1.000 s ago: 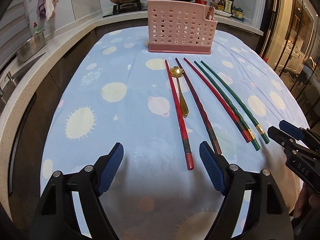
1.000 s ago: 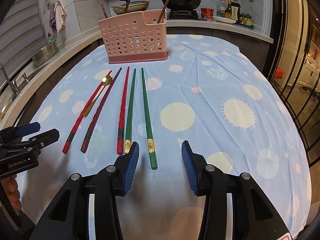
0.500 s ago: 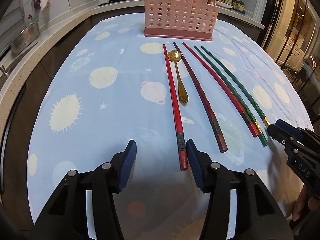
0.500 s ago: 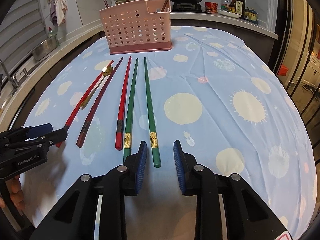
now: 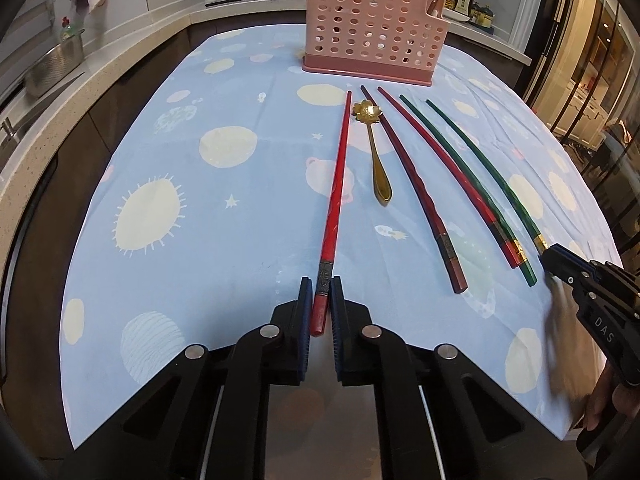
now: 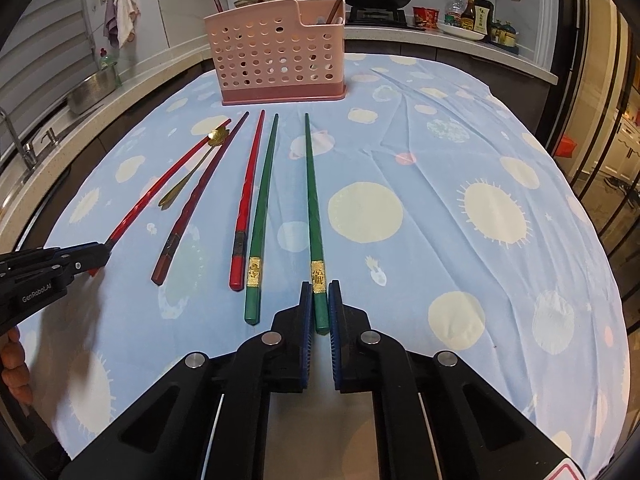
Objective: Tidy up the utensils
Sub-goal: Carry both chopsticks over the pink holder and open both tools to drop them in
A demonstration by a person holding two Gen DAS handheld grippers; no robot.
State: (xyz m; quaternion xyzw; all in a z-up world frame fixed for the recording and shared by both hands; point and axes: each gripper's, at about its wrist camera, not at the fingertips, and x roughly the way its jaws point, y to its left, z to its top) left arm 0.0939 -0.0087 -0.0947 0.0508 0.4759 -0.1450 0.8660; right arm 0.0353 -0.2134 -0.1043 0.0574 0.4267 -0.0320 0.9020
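My left gripper (image 5: 321,285) is shut on the near end of the leftmost red chopstick (image 5: 336,184), which lies on the cloth. My right gripper (image 6: 320,290) is shut on the near end of the rightmost green chopstick (image 6: 311,184). Between them lie a gold spoon (image 5: 374,148), a dark red chopstick (image 5: 416,188), a second red chopstick (image 5: 448,176) and a second green chopstick (image 6: 262,208). The pink perforated utensil holder (image 6: 276,60) stands at the far side and holds a few chopsticks.
A blue patterned cloth (image 6: 460,208) covers the table. A counter with a steel bowl (image 6: 94,88) runs along the left. A stove with pans and sauce bottles (image 6: 474,12) stands behind the holder. The table edge is close at the right.
Both grippers moved forward and down and closed: the left on the red chopstick's end, the right on the green chopstick's end.
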